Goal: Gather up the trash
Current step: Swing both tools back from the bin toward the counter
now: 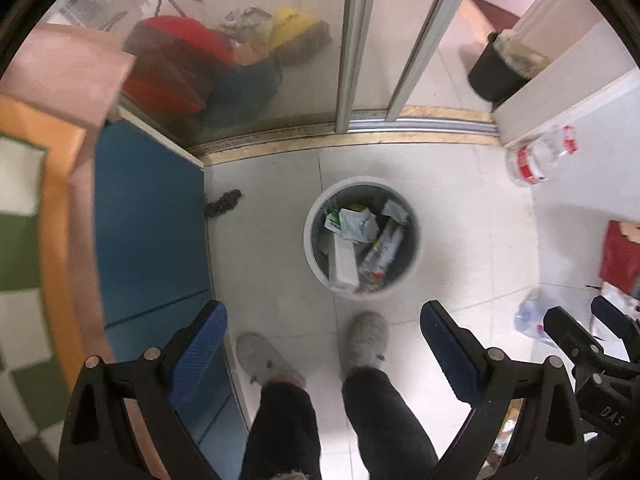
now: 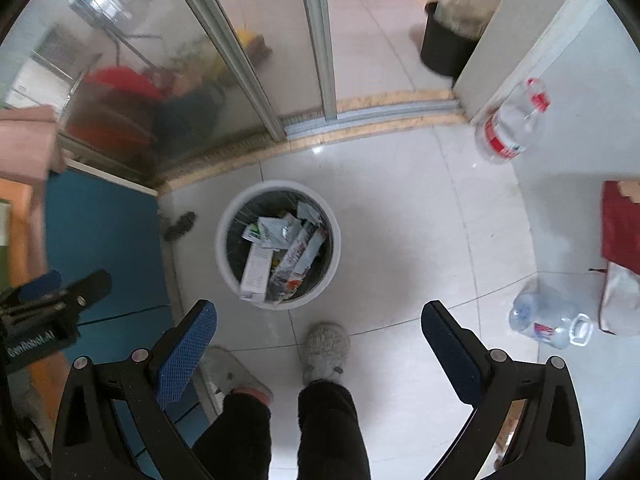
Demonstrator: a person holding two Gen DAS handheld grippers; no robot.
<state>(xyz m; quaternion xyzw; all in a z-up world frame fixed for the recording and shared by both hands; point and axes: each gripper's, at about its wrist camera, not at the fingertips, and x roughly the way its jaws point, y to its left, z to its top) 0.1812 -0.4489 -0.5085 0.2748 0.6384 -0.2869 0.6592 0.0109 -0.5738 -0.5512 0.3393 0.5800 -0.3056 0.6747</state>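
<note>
A white round trash bin [image 1: 307,236] [image 2: 219,240] stands on the tiled floor, holding cartons and wrappers [image 1: 362,248] [image 2: 280,252]. My left gripper [image 1: 323,328] is open and empty, high above the floor just short of the bin. My right gripper [image 2: 319,322] is open and empty, also above the floor near the bin. A clear bottle with a red label [image 1: 540,156] [image 2: 510,124] lies by the right wall. A crumpled clear bottle [image 2: 548,316] [image 1: 530,316] lies on the floor at the right.
The person's grey slippers [image 1: 366,340] [image 2: 326,346] stand below the bin. A blue cabinet [image 1: 148,220] [image 2: 104,232] is at the left. A sliding glass door track [image 1: 400,124] runs behind the bin. A black bin [image 1: 496,68] stands beyond. A red bag [image 2: 622,228] is at the right.
</note>
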